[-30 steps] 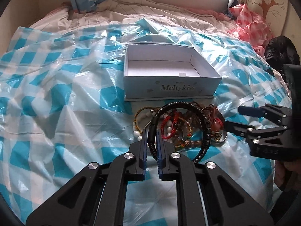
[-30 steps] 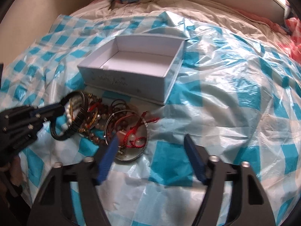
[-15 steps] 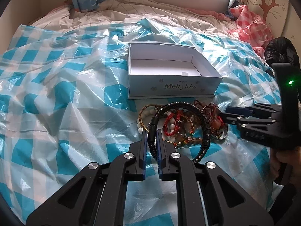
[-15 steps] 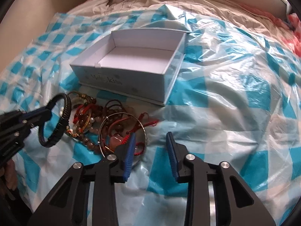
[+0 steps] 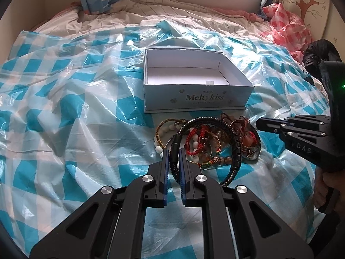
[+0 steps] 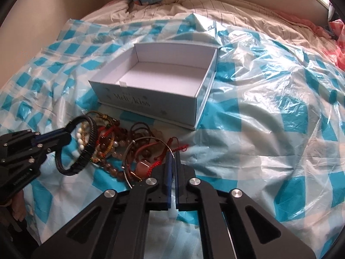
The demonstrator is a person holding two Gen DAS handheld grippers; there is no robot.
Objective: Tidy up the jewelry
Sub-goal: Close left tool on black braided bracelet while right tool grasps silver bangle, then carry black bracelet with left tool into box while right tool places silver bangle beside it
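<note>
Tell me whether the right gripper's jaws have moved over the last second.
Yes. The right gripper had its jaws wide apart a second ago; they are now nearly together at the near edge of the jewelry pile, in front of the white box.

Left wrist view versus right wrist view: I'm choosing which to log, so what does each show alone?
Only the left wrist view shows the tree-painted panel and black bag. Only the right shows the right gripper pinching the thin silver bangle. Both show the white open box, jewelry pile and left gripper holding the black braided bracelet.
</note>
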